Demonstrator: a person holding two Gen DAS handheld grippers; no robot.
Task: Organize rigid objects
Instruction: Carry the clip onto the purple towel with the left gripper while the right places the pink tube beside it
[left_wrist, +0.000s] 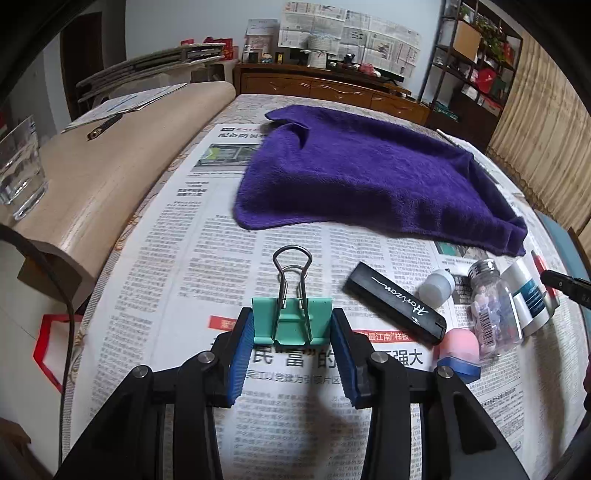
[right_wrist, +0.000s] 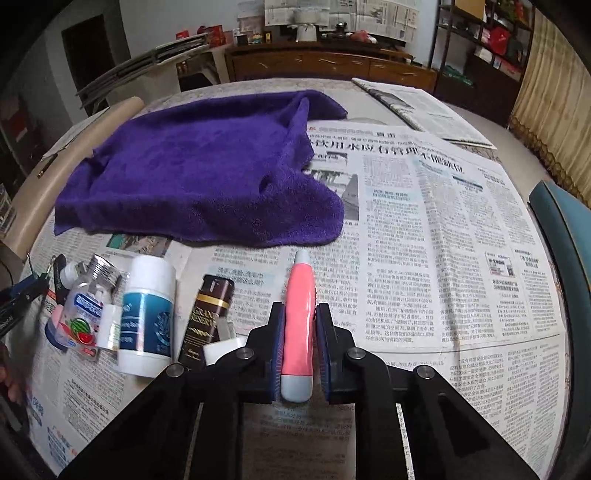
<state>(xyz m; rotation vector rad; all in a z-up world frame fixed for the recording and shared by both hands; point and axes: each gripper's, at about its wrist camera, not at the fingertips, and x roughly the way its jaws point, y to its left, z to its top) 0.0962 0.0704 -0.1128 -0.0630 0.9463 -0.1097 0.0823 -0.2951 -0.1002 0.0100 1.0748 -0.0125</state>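
Observation:
My left gripper (left_wrist: 292, 320) is shut on a teal binder clip (left_wrist: 291, 319), its wire handles pointing away, just above the newspaper. My right gripper (right_wrist: 300, 317) is shut on a pink and grey pen-shaped tool (right_wrist: 299, 325) that points forward. A cluster of rigid objects lies between them: a black Horizon case (left_wrist: 397, 302), a clear pill bottle (left_wrist: 493, 308), a small white bottle (left_wrist: 437, 288), a white and blue bottle (right_wrist: 147, 317), a brown box (right_wrist: 207, 317) and a pink and blue item (left_wrist: 461, 350).
A purple towel (left_wrist: 369, 177) lies spread on the newspaper-covered table (left_wrist: 177, 258). A glass of water (left_wrist: 20, 170) stands on a wooden board (left_wrist: 110, 177) at left. A folded newspaper (right_wrist: 421, 107) lies far right. A teal chair (right_wrist: 561, 236) edges the table.

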